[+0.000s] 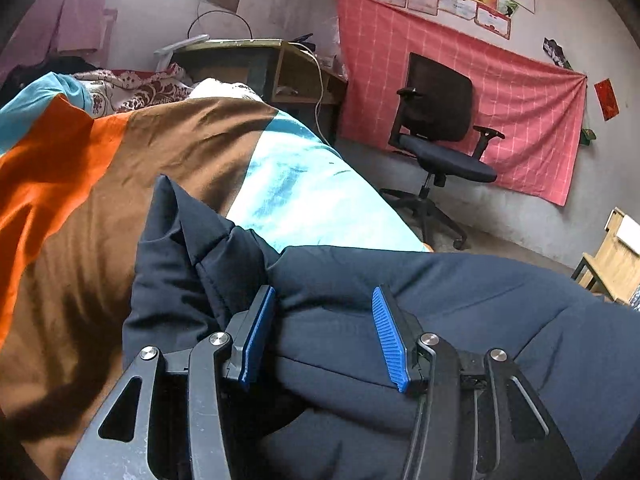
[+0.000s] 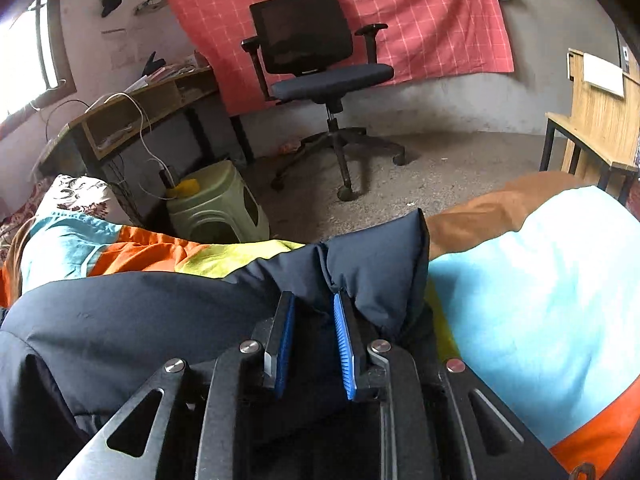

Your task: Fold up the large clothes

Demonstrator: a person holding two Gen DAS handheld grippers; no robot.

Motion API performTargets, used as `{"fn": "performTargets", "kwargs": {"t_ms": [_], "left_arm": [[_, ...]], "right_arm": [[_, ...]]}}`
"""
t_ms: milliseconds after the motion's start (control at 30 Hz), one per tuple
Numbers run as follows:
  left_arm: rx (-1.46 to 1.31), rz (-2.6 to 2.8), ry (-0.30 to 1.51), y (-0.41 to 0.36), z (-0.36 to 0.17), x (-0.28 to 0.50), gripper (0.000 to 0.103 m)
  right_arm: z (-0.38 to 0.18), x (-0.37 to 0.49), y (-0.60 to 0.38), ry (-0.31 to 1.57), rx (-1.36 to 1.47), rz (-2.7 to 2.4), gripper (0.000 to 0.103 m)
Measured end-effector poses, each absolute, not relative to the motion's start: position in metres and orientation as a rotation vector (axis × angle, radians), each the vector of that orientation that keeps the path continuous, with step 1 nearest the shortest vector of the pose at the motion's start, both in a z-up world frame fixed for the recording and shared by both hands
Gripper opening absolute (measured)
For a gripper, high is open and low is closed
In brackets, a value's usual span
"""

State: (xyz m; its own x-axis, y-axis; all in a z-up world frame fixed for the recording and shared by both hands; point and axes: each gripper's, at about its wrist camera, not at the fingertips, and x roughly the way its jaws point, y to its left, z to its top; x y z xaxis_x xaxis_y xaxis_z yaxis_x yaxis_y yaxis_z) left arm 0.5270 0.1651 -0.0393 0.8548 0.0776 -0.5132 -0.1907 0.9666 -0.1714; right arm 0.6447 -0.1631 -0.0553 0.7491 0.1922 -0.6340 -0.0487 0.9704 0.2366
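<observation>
**Padded Garment on Bed: Tool Positions and Grip State**

A dark navy padded garment [image 1: 420,300] is laid across a bed covered by a colour-block sheet [image 1: 120,152] in orange, brown, light blue and yellow-green panels. In the left wrist view, the garment is spread from the lower centre to the right edge, with one corner raised into a point at its far left.

The left tool [image 1: 324,332] is positioned over the garment with its jaws spread wide apart. A thick fold of the fabric is seen between the blue ribbed pads [image 1: 390,340]; whether they press on it cannot be told, and nothing is gripped.

The right tool [image 2: 314,336] is positioned at the garment's other end. Its jaws are drawn close together and are clamped on a bunched fold of the garment [image 2: 372,272], which is pushed up into a puffed ridge just beyond the fingertips.

Beyond the bed, a black office chair [image 2: 316,60] is seen against a pink checked cloth [image 2: 440,12] hung on the wall. A pale green plastic stool [image 2: 216,208] is placed beside a wooden table [image 2: 132,116].
</observation>
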Motion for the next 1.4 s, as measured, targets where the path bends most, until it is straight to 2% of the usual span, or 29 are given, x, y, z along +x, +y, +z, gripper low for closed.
{"fn": "performTargets", "kwargs": {"t_ms": [133,200,333,400,500,733,967,1400], "left_arm": [[-0.255,0.107,0.519,0.173,-0.032,0.521,0.045],[-0.292,0.092,0.514,0.178,-0.017,0.514,0.045],[-0.348,0.020,0.442,0.174,0.020,0.498,0.045],[-0.337,-0.036,0.442,0.163,0.034,0.497,0.045],[-0.308,-0.172,0.469,0.139,0.043,0.493,0.045],[-0.185,-0.374,0.628,0.099,0.011,0.486,0.045],[-0.009,-0.340,0.687,0.080,-0.013,0.485,0.045],[0.107,-0.268,0.645,0.061,-0.060,0.485,0.046]], "right_arm": [[-0.039,0.640,-0.160,0.712,0.179,0.134,0.018],[-0.020,0.628,-0.158,0.688,0.189,0.146,0.023],[0.013,0.607,-0.134,0.632,0.184,0.234,0.024],[0.023,0.596,-0.116,0.629,0.164,0.317,0.032],[0.030,0.579,-0.093,0.632,0.117,0.436,0.035],[0.009,0.551,-0.070,0.679,-0.016,0.541,0.035],[-0.025,0.549,-0.054,0.739,-0.168,0.517,0.036],[-0.065,0.559,-0.052,0.655,-0.122,0.479,0.036]]}}
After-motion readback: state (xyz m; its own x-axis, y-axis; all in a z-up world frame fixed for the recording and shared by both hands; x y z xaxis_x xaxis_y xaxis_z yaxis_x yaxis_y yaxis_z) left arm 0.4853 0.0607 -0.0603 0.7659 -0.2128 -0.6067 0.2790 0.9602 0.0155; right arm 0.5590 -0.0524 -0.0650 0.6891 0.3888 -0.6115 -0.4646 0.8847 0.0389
